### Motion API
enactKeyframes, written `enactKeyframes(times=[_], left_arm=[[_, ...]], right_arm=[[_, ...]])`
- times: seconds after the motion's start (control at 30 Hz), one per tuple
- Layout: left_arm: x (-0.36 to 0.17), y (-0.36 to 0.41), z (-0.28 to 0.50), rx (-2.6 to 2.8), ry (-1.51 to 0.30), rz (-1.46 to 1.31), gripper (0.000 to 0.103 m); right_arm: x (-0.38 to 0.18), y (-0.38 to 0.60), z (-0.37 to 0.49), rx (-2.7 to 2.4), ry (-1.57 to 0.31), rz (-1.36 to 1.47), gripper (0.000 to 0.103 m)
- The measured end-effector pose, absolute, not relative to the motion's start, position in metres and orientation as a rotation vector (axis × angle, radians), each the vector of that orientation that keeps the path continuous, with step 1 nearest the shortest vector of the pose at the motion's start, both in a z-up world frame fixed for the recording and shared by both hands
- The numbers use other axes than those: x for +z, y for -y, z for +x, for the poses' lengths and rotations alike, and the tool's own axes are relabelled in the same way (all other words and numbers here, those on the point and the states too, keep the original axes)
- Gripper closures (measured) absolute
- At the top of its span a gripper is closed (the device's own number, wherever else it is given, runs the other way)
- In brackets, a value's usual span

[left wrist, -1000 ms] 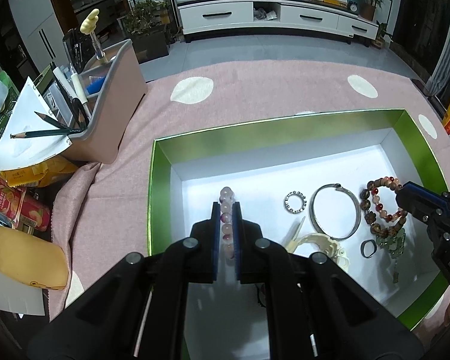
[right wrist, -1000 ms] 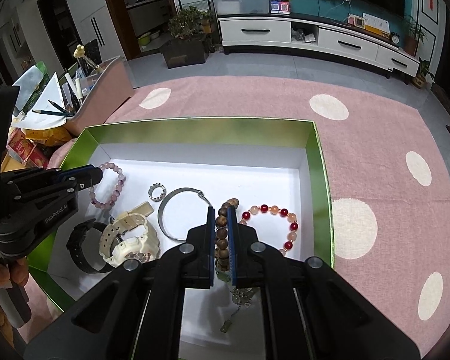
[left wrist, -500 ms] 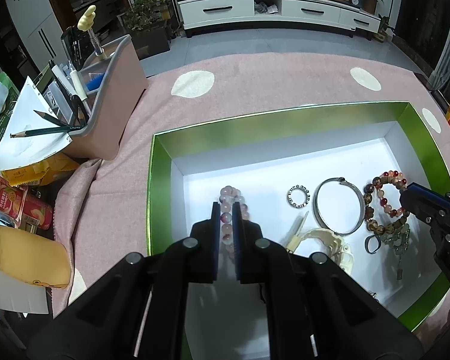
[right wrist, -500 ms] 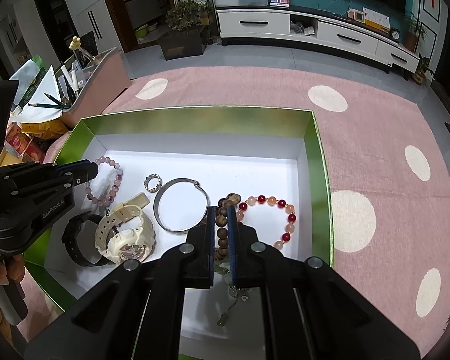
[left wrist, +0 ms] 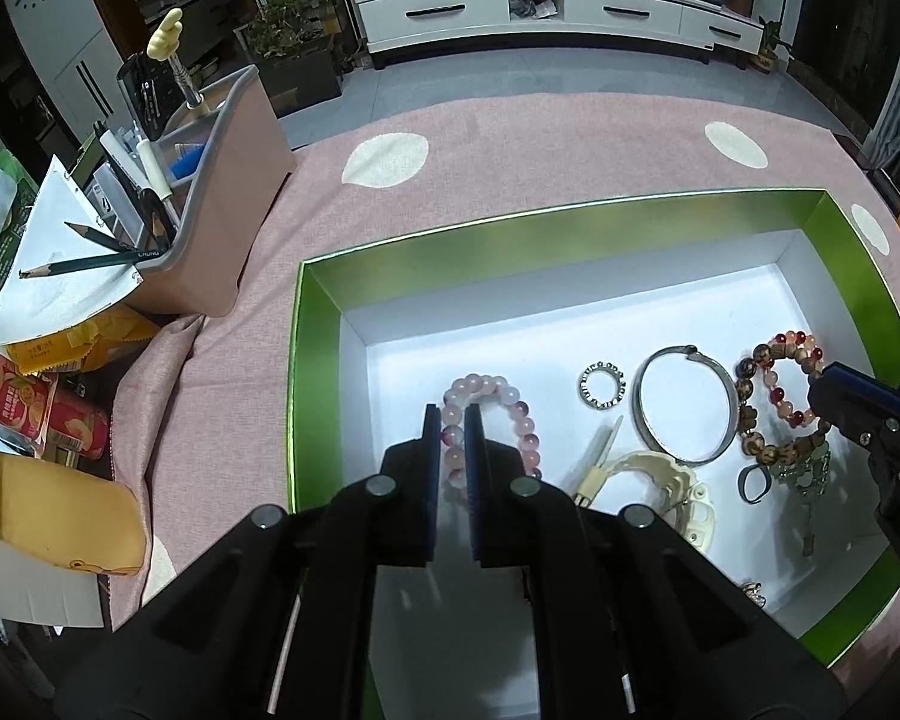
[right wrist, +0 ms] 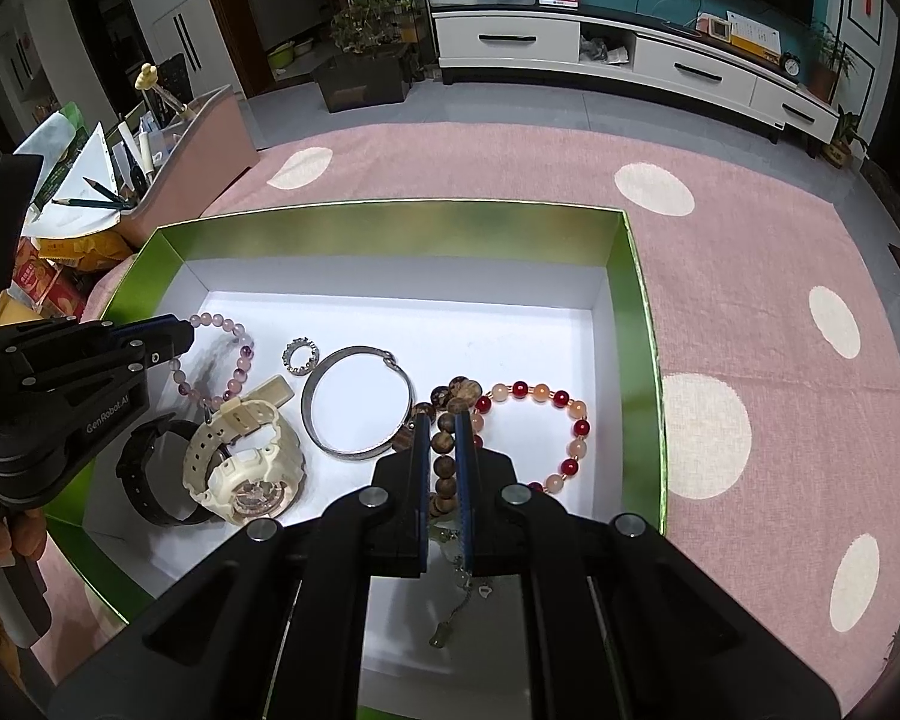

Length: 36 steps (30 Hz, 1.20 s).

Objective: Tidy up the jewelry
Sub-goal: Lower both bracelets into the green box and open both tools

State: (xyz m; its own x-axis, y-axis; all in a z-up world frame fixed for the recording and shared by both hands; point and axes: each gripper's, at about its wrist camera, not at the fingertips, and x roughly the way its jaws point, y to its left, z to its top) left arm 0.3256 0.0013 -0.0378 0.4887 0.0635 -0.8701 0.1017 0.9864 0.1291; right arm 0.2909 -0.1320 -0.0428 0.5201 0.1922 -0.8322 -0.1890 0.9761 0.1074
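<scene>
Desk organiser [left wrist: 222,216]: pink-sided, far left on the surface, holding pens and pencils; papers and snack packets lie just beside it.
Surface [left wrist: 510,144]: covered by a pink cloth with pale round spots.
Box [right wrist: 390,228]: shallow, green walls, white floor, resting on the cloth; all the jewelry lies inside it.
Left claw [left wrist: 452,414]: clamped on the pink bead bracelet [left wrist: 519,408] at the left end of the box; the beads sit pinched between its blue pads, and the rest of the loop lies on the white floor.
Black watch [right wrist: 150,474]: near the left front corner of the box, touching the cream watch.
Cream watch [right wrist: 246,456]: just right of the black one, face up, strap curled.
Small ring [right wrist: 297,356]: beaded metal, between the pink bracelet and the bangle, apart from both.
Silver bangle [right wrist: 357,402]: flat on the box floor, middle of the row.
Right claw [right wrist: 443,429]: closed on the brown wooden bead strand [right wrist: 447,402], which runs between its blue pads.
Red and peach bead bracelet [right wrist: 561,420]: just right of the wooden strand, touching it, lying flat.
Chain with pendant [right wrist: 450,618]: under the right claw, trailing toward the box's front edge.
Dark ring [left wrist: 755,483]: small, close to the chain in the left-wrist view.
</scene>
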Motion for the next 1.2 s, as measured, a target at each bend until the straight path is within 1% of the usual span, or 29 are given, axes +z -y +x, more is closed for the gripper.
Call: enactKeyframes(times=[1.0,1.2], left_arm=[[-0.0455,-0.0007,0.3310,-0.010,-1.100,0.199,0.096],[-0.0454,-0.0004,0.3298,-0.011,-1.095,0.191,0.092]], right_arm=[[-0.0477,0.1334,0.2911,0.224,-1.018,0.001,0.096],[-0.0487,0.1324,0.2900,0.220,-1.022,-0.010,0.094]])
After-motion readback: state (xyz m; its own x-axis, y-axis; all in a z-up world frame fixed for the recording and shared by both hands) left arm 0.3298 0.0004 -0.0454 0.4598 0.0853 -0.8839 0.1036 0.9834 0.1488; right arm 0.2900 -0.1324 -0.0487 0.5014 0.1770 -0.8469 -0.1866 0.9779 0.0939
